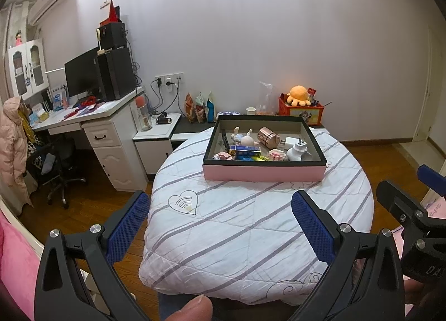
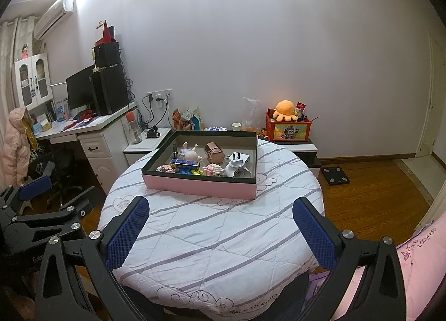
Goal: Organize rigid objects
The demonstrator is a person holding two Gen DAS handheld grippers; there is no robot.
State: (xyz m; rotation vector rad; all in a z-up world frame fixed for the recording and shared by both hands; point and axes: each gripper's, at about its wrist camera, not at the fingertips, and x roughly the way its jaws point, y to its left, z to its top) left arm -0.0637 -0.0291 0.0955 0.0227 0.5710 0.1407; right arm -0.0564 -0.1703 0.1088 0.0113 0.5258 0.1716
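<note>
A: Where are your grippers?

B: Your left gripper (image 1: 220, 226) hangs over the near edge of the round table (image 1: 251, 237), its blue-padded jaws spread wide with nothing between them. Your right gripper (image 2: 220, 230) hangs beside it, jaws just as wide and empty. Each shows at the edge of the other's view.

A: And the things you're sorting?

B: They lie in the pink box (image 1: 264, 173) with the dark rim, which sits on the striped quilt toward the far side of the table. Inside, a white plug adapter (image 1: 297, 149) lies at the right, touching a pale pink block toy (image 1: 276, 154). A copper-coloured cup (image 1: 268, 137) lies on its side behind them. A small doll (image 1: 245, 139) lies near the middle, and a blue rectangular tin (image 1: 244, 149) lies in front of it.

A: What's behind the table?

B: A red toy crate (image 2: 288, 128) with an orange plush octopus (image 2: 285, 110) on top, against the wall.
</note>
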